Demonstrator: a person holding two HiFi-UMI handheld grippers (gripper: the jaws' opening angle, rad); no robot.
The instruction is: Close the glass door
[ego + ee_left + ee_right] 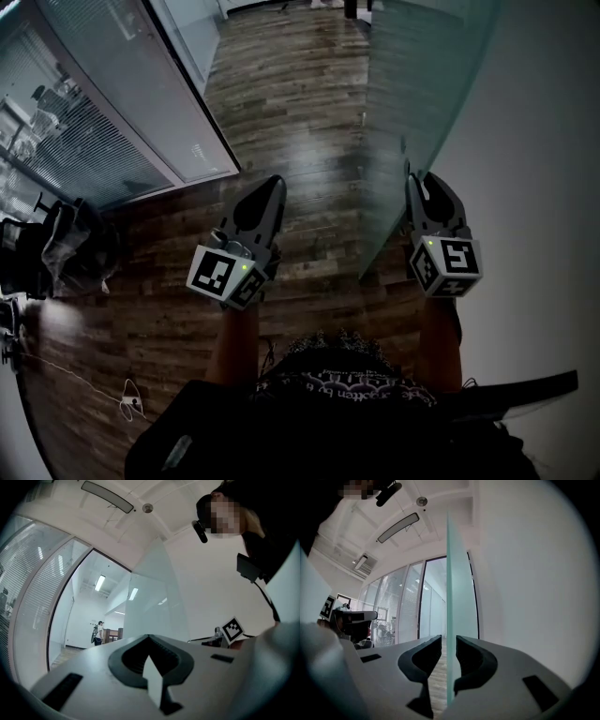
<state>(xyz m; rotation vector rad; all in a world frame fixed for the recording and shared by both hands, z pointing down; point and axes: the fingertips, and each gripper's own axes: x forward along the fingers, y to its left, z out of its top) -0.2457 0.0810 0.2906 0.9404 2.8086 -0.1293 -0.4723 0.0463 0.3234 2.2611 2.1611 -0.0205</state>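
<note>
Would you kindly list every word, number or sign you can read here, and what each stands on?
Nothing legible.
Pale print on the person's dark garment: upside down, too blurred to read.
The square markers on the left gripper and right gripper: patterns only, no letters.

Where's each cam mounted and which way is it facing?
Head view: on head, steeply down at floor; forearms, left gripper, right gripper show.
Left gripper view: along its shut jaws toward door; person's torso shows.
Right gripper view: along its open jaws, door edge between them.
Shared: door in all three; each gripper view catches the other gripper.
</note>
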